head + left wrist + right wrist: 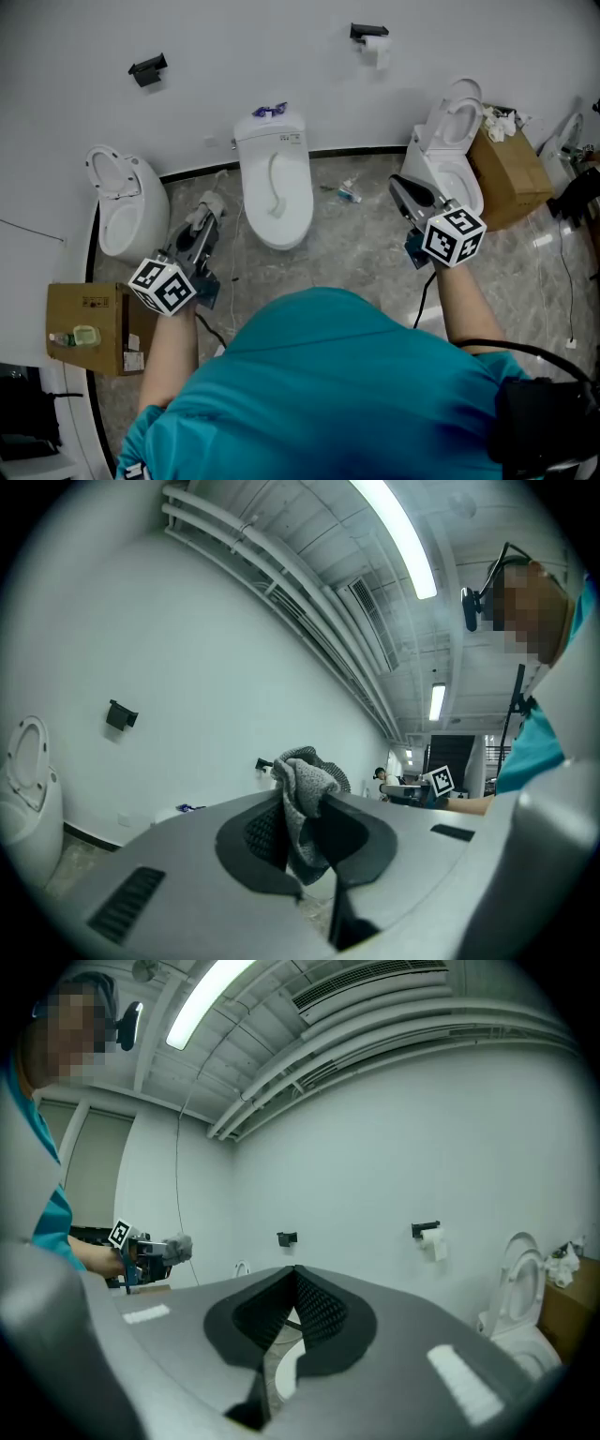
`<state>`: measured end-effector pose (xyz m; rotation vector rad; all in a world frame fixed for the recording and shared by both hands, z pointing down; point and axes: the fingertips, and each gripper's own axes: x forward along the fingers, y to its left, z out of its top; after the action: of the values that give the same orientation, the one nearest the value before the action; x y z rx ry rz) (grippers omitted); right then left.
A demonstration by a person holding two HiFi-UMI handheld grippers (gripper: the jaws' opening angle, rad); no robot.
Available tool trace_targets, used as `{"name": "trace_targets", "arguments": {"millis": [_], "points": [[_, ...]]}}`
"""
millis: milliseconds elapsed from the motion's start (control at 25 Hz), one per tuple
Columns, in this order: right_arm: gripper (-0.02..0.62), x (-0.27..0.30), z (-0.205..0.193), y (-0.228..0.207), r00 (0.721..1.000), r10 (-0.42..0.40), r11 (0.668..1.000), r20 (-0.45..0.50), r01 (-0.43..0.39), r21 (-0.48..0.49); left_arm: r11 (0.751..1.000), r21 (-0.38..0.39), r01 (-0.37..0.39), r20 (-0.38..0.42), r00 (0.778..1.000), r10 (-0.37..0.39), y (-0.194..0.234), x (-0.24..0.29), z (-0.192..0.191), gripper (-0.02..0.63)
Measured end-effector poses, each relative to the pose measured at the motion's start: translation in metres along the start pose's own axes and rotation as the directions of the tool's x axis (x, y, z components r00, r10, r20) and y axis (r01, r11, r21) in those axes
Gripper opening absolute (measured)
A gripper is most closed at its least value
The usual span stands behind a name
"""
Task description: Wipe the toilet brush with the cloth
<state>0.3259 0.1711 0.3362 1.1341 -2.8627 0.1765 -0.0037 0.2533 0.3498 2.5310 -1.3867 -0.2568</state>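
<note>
Two cardboard containers: left box (94, 309) bearing small items (80, 336), right box (514, 178) holding crumpled paper (498, 122). Three toilets (277, 187). Grey cloth (305, 778) clenched in left gripper (302, 808); right gripper (292, 1288) shut, empty.

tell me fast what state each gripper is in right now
Left gripper: shut on the grey cloth.
Right gripper: shut, nothing between its jaws.

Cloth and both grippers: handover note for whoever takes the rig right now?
Left gripper: shut on the grey cloth, which bunches up above the jaws.
Right gripper: shut, nothing between the jaws.
Toilet brush: not made out in any view. The person faces the middle toilet, whose lid is down.
Done: cloth is in hand.
Left: find the brush, take it with the right gripper, wipe it with the cloth.
</note>
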Motion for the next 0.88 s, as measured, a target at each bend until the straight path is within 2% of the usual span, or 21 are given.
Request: {"name": "trace_targets", "arguments": {"millis": [160, 280, 480, 680, 880], "points": [[-0.008, -0.018, -0.006, -0.011, 0.999, 0.030, 1.000, -0.012, -0.031, -0.006, 1.000, -0.010, -0.006, -0.003, 1.000, 0.006, -0.021, 0.011, -0.014, 0.038], [-0.008, -0.022, -0.014, -0.021, 0.998, 0.050, 0.999, -0.029, -0.050, -0.001, 1.000, -0.019, -0.022, -0.036, 0.999, 0.021, -0.034, 0.021, -0.025, 0.038], [-0.008, -0.015, -0.032, -0.025, 0.996, 0.075, 0.997, -0.055, -0.074, 0.017, 0.999, -0.031, -0.032, -0.065, 0.997, 0.030, -0.036, 0.024, -0.041, 0.038], [-0.008, 0.025, -0.046, -0.022, 0.992, 0.084, 0.996, -0.091, -0.082, 0.018, 0.998, -0.054, -0.041, -0.076, 0.996, 0.036, 0.003, 0.028, -0.044, 0.038], [-0.008, 0.095, -0.043, -0.019, 0.992, 0.050, 0.999, -0.116, -0.052, -0.011, 0.997, -0.078, 0.014, -0.079, 0.997, -0.020, 0.074, 0.050, -0.036, 0.038]]}}
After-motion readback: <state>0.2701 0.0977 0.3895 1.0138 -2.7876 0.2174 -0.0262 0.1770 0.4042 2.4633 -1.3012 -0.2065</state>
